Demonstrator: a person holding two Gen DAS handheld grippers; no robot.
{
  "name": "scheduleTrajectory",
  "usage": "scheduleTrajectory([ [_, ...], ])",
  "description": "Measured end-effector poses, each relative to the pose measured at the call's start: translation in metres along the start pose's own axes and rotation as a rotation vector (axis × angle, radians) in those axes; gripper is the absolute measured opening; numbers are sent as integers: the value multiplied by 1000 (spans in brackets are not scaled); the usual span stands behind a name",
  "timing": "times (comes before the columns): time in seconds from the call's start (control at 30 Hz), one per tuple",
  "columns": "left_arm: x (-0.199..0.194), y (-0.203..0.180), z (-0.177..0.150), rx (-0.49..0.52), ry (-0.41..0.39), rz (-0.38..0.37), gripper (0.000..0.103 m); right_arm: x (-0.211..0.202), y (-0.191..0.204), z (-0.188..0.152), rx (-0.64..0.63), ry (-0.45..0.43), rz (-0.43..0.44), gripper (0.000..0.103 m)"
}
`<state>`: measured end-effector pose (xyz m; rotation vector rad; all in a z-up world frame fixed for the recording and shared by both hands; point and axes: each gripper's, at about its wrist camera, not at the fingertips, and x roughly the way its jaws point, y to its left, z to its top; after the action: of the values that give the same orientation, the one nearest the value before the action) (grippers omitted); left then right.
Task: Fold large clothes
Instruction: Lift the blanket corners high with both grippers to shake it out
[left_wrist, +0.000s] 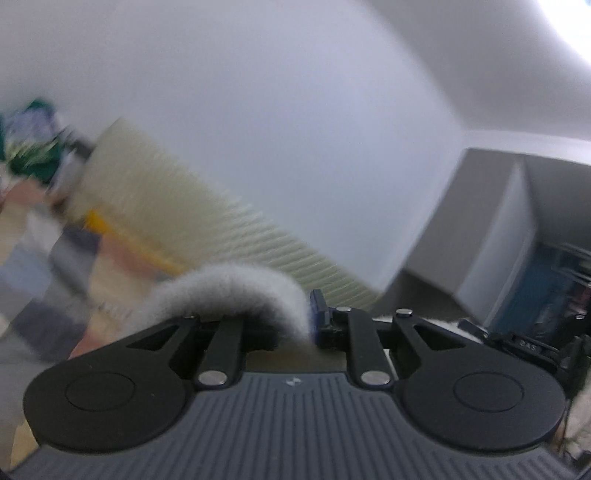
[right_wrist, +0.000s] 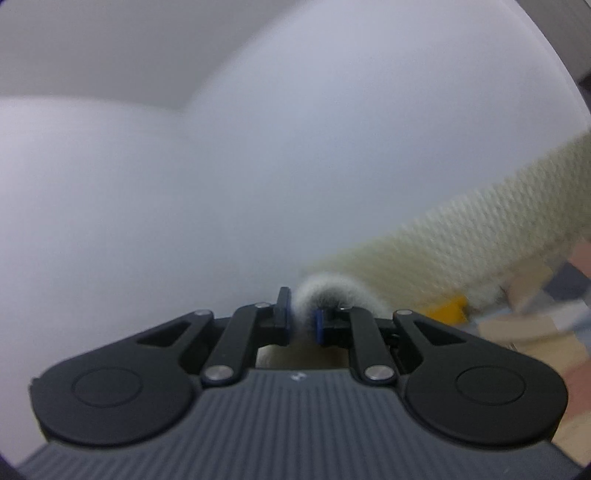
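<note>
- The left claw is pointing level at a pale, smooth wall, its 2 fingers drawn narrow on a fuzzy grey-white garment.
- In the left wrist view the garment's fleecy edge is arching up out of the claw like a soft rounded hump and curving away toward 9 o'clock; its nap is looking plush and its outline is blurring.
- The blue pad of the finger at 3 o'clock is pressing against the fleece; the other finger is lying hidden under the fold.
- The right claw is also pointing level, its 2 black fingers standing close together with a tuft of the same fuzzy garment pinched between the blue pads.
- From the right claw the fleece is bulging up as a small rounded puff and leaning toward 3 o'clock.
- Each claw's body is showing matte black linkage arms with silver rivets, 2 round black discs and a ribbed grey housing at 6 o'clock.
- A cream, ribbed or woven panel is slanting behind the garment, running from 10 o'clock toward 4 o'clock in the left wrist view; in the right wrist view it is lying at 3 o'clock.
- A small yellow block is sitting just below that panel's lower edge.
- A patchwork of blurred pink, blue and tan squares is filling the 8 o'clock side of the left view; I cannot tell what it is.
- A grey, flat-sided cabinet is standing at 3 o'clock in the left view.
</note>
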<state>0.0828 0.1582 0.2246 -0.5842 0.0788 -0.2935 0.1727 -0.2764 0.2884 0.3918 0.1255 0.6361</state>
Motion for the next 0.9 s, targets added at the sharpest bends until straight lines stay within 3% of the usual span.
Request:
scheduleTrajectory([
  [0.23,105,92,-52,-12,59,189,21,127,-83,-88,21,181,-130,15],
  [0.33,161,134,-68,-15,105,262,21,183,-111,-125,12,220,-169,15],
  [0.5,248,226,-111,-13,187,376,21,243,-135,-182,49,257,-200,15],
  [0.7,331,337,-179,-10,312,455,21,310,-193,-263,20,370,-273,15],
  [0.83,355,371,-210,-31,394,486,28,339,-223,-313,26,458,-332,17],
  [0.9,360,378,-217,-30,423,483,36,344,-236,-328,56,469,-352,18],
])
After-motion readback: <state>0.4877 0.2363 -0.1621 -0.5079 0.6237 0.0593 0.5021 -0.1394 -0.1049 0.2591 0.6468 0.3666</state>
